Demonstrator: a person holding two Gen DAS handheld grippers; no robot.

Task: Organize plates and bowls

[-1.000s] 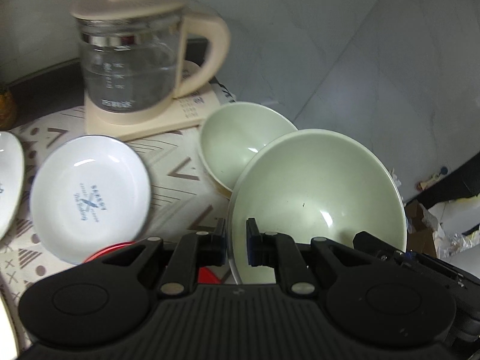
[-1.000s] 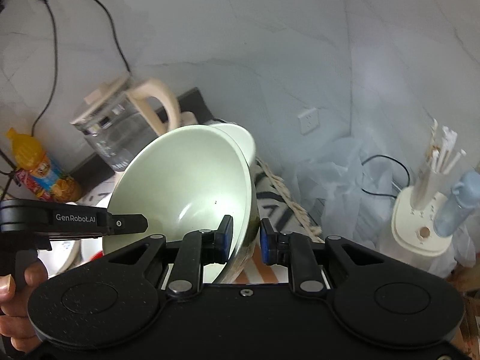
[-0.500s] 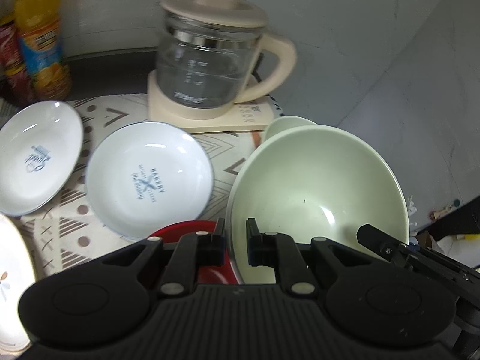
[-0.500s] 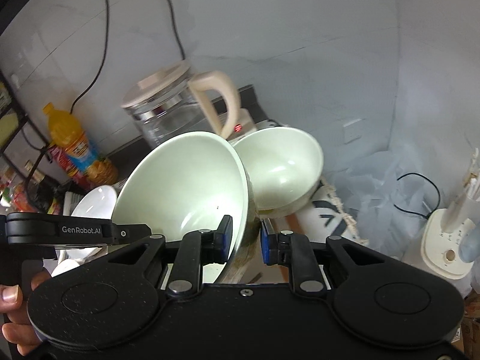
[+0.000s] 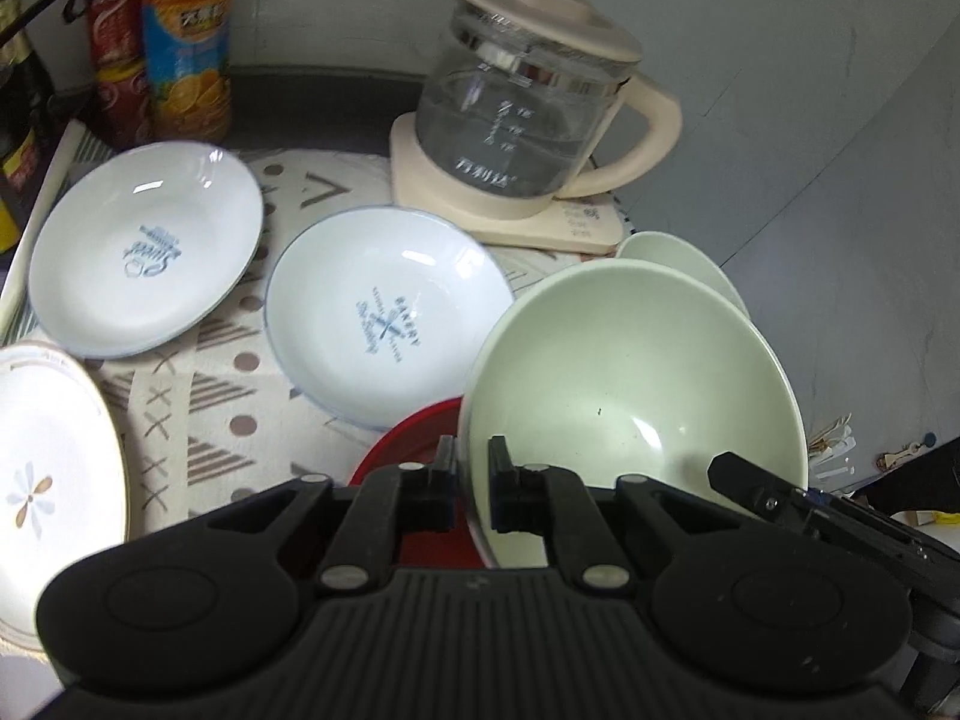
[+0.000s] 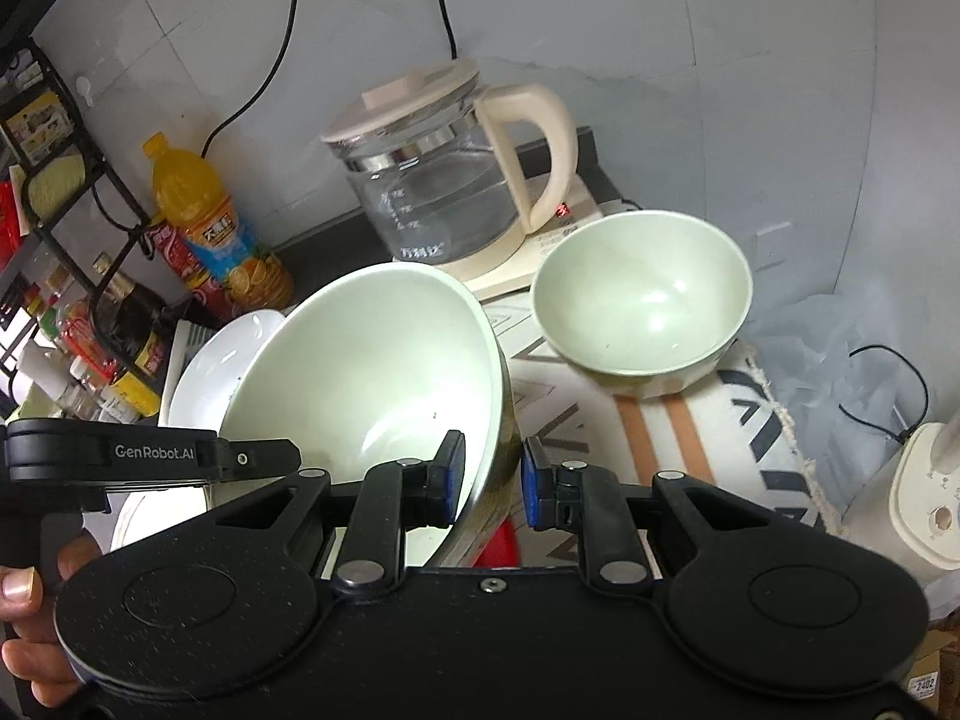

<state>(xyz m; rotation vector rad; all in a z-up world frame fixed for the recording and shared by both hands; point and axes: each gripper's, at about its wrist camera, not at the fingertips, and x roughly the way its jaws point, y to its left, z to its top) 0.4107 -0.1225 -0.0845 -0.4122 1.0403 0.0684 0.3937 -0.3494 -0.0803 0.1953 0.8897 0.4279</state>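
both the left gripper (image 5: 471, 486) and right gripper (image 6: 491, 480) pinched the big green bowl (image 5: 630, 384) by opposite rims, tilted, just short of the smaller bowl (image 6: 642, 294) ahead. level it, then nest it squarely.

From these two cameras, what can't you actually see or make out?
- Red dish, left view: mostly behind the held bowl and the left gripper.
- Flower plate, left view: cut off by the frame edge.
- Second bowl, left view: only its rim shows behind the held bowl.
- Rack jars, right view: labels too small to read.
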